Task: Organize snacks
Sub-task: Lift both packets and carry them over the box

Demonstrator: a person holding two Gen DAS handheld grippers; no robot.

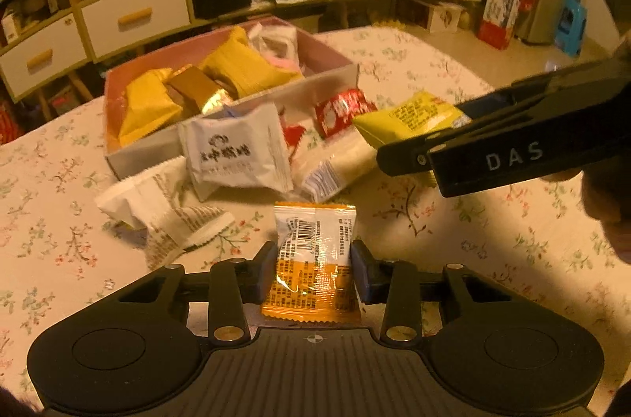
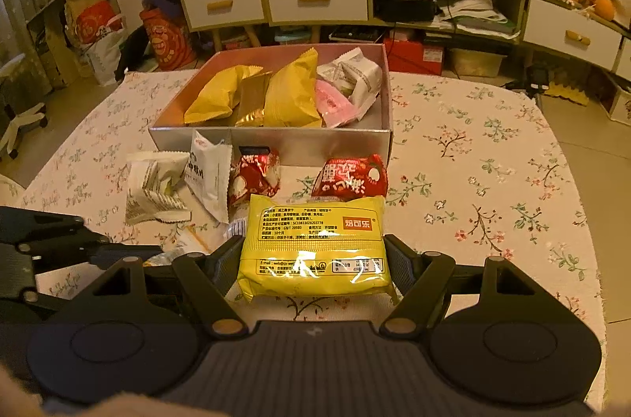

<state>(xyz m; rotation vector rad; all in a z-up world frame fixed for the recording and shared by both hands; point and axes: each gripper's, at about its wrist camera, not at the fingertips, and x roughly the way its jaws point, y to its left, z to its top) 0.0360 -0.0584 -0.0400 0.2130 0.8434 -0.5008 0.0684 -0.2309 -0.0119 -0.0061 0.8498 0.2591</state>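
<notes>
Orange-and-white snack packet (image 1: 311, 259): barcode side up, flat on the cloth, lower centre of the left wrist view. Yellow snack packet (image 2: 315, 247): printed back up, lower centre of the right wrist view. Box (image 2: 276, 135), upper centre, open, containing yellow, gold, pink and white packets. Two red packets (image 2: 347, 178) and white packets (image 2: 209, 172) lie loose just before its front wall.

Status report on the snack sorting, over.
Left gripper shut on orange packet. Right gripper shut on yellow packet. Box ahead, loose packets between.
</notes>
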